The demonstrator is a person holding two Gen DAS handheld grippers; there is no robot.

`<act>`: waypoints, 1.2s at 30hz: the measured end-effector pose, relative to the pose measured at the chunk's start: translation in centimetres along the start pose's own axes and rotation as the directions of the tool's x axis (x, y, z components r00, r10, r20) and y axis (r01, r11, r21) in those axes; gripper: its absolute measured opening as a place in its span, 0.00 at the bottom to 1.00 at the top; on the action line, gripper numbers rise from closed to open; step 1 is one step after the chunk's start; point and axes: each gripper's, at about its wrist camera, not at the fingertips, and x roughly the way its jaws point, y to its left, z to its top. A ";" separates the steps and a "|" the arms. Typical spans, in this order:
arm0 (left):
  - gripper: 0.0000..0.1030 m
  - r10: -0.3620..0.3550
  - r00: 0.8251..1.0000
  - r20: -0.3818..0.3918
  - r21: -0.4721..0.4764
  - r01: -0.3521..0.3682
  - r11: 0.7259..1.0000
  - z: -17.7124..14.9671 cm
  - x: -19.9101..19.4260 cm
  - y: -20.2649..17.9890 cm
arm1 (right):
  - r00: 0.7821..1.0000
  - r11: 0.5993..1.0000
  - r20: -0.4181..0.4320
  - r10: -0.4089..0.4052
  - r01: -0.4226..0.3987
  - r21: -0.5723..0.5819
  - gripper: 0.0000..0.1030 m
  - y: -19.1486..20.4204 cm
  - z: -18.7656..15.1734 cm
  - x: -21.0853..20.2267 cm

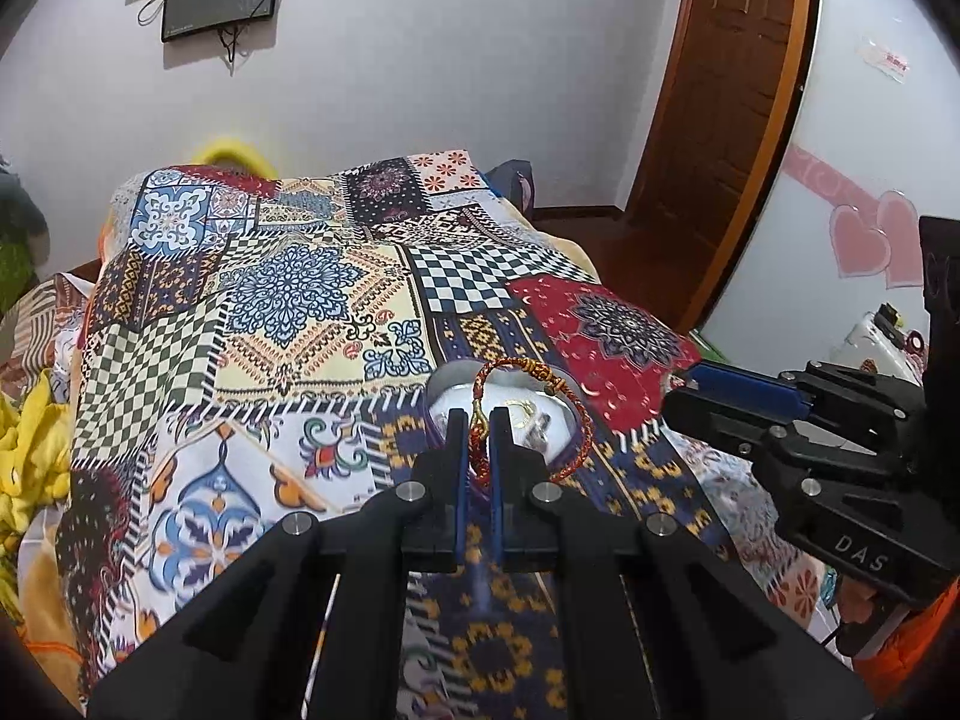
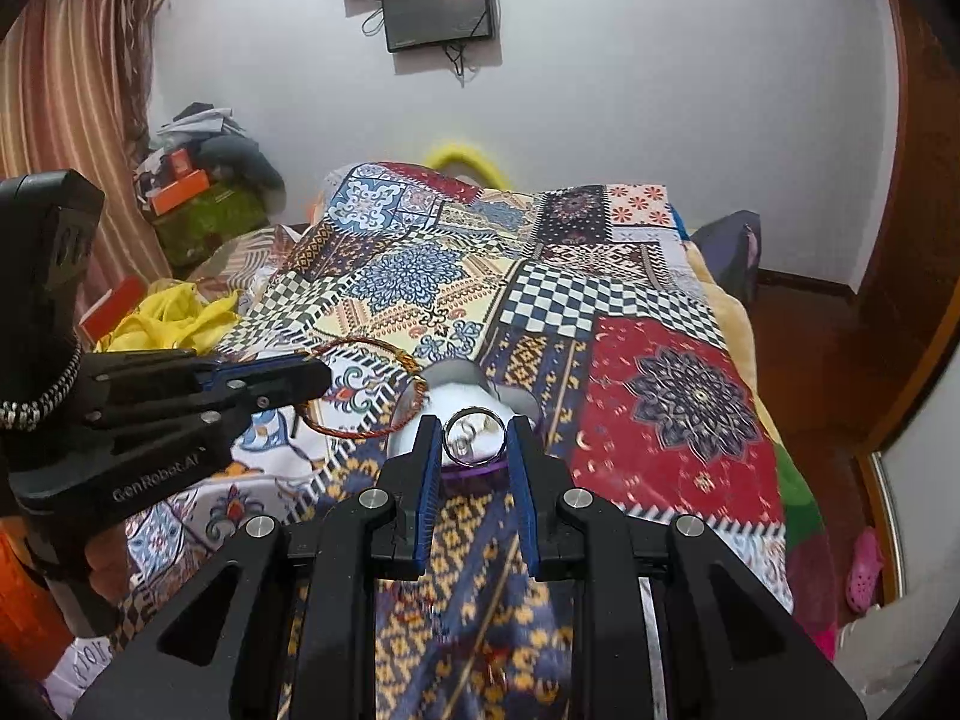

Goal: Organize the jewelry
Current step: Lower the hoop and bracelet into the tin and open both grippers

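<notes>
My left gripper [image 1: 478, 420] is shut on a red and gold braided bracelet [image 1: 528, 367] and holds it over a small purple box with a white inside [image 1: 555, 426]. The box lies on the patchwork bedspread [image 1: 288, 300] and holds some small jewelry. My right gripper [image 2: 472, 427] is shut on a silver ring [image 2: 472, 433], just above the near rim of the same box [image 2: 474, 471]. In the right wrist view the left gripper [image 2: 312, 373] comes in from the left with the bracelet [image 2: 384, 384] hanging from it. In the left wrist view the right gripper [image 1: 678, 396] stands at the right.
The bedspread [image 2: 660, 396] covers a bed with a wall behind. Yellow cloth [image 2: 174, 315] and clutter [image 2: 204, 192] lie left of the bed. A wooden door [image 1: 714, 90] stands at the right. Dark screens [image 2: 438, 6] hang on the wall.
</notes>
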 end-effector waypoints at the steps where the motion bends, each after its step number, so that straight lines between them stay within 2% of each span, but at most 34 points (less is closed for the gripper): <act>1: 0.04 0.003 1.000 -0.002 0.000 -0.003 1.000 0.1 0.4 0.1 | 1.000 1.000 -0.002 0.006 -0.006 0.001 0.19 -0.1 0.3 0.5; 9: 0.04 0.026 0.999 -0.047 0.001 -0.026 1.000 0.3 3.5 1.0 | 0.998 0.999 -0.039 0.048 -0.049 -0.016 0.19 -0.4 1.8 3.6; 20: 0.04 -0.002 0.994 -0.111 -0.001 0.001 1.000 0.3 6.4 1.8 | 0.981 0.991 -0.162 0.109 -0.120 -0.058 0.20 -0.5 2.3 8.0; 30: 0.04 -0.003 0.992 -0.130 0.006 0.004 1.000 0.0 6.7 1.8 | 0.968 0.986 -0.233 0.099 -0.126 -0.106 0.20 0.0 1.8 9.5; 36: 0.04 0.011 0.992 -0.126 0.007 -0.010 1.000 0.0 6.0 2.0 | 0.960 0.988 -0.261 0.102 -0.128 -0.088 0.20 -0.1 1.9 9.7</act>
